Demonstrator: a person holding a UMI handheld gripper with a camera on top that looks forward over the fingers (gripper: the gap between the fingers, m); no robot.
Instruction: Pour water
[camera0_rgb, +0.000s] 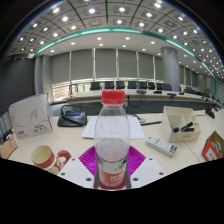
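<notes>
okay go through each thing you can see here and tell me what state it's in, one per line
Clear plastic bottle with red cap: upright, capped, held between the fingers.
Gripper: shut on the bottle.
Small cup with red rim: upright, open-topped; contents unclear.
White remote-like device: lying flat on the table.

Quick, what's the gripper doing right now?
Gripper: shut on the water bottle; both pink pads press its sides, above the table.

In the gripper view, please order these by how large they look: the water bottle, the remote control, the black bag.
1. Water bottle, largest, though it is nearest, standing between the tongs.
2. Black bag.
3. Remote control.
The last two look similar; the bag lies farther, so unsure.
</notes>
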